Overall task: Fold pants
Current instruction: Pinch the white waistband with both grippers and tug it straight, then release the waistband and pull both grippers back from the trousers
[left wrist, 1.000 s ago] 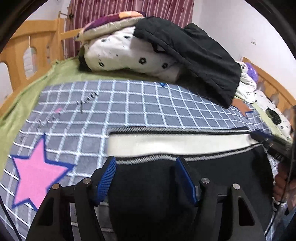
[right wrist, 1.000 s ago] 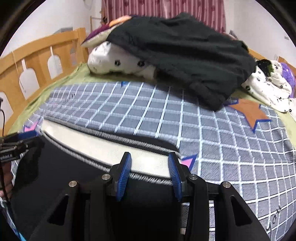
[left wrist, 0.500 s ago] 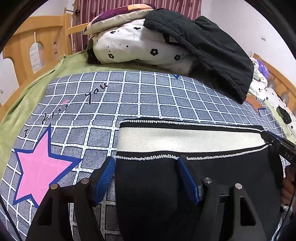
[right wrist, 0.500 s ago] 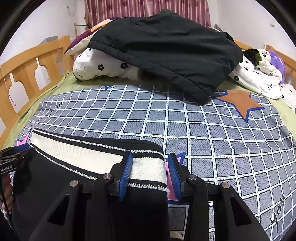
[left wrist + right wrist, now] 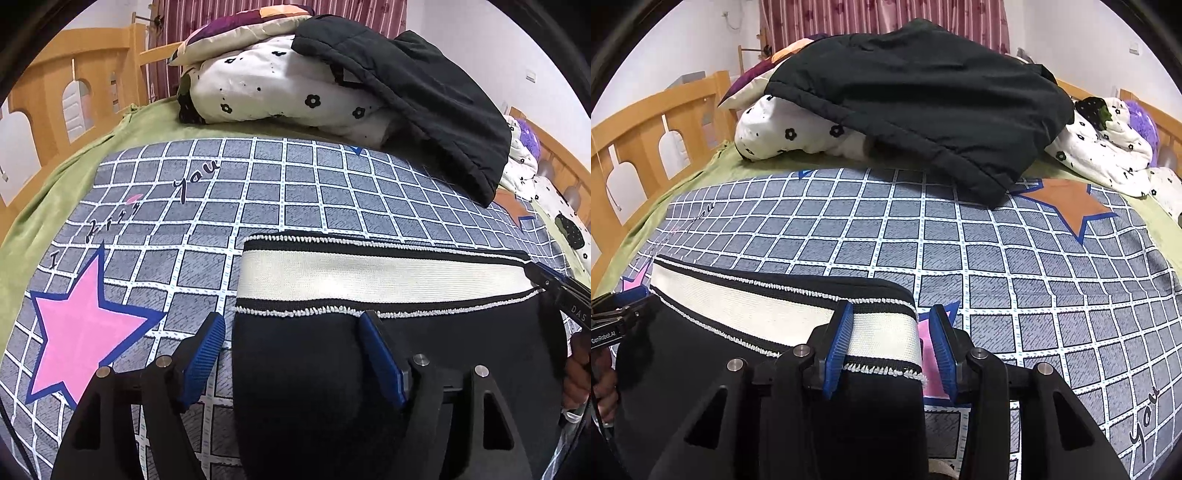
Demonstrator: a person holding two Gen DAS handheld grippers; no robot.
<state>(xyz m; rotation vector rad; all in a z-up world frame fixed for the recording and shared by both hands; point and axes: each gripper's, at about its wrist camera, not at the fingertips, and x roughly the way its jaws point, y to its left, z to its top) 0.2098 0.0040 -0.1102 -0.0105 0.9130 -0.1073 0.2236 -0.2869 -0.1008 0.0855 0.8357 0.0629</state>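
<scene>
Black pants [image 5: 314, 387] with a wide white waistband [image 5: 369, 277] lie flat on the grey checked bedspread. My left gripper [image 5: 291, 354] is open, its jaws astride the pants' left edge just below the waistband. My right gripper [image 5: 892, 343] is open, its jaws astride the right end of the waistband [image 5: 879, 332]. Each gripper shows at the edge of the other's view: the right gripper [image 5: 554, 288] at the waistband's right end, the left gripper [image 5: 613, 317] at its left end.
A black jacket [image 5: 923, 99] lies over white flowered bedding [image 5: 277, 88] at the back of the bed. The wooden bed rail [image 5: 646, 125] runs along the left. More white bedding and a purple plush [image 5: 1141, 122] are at the back right.
Both grippers have drawn back toward me and the pants have slid with them down the bedspread. The waistband's ends now lie between the open jaws.
</scene>
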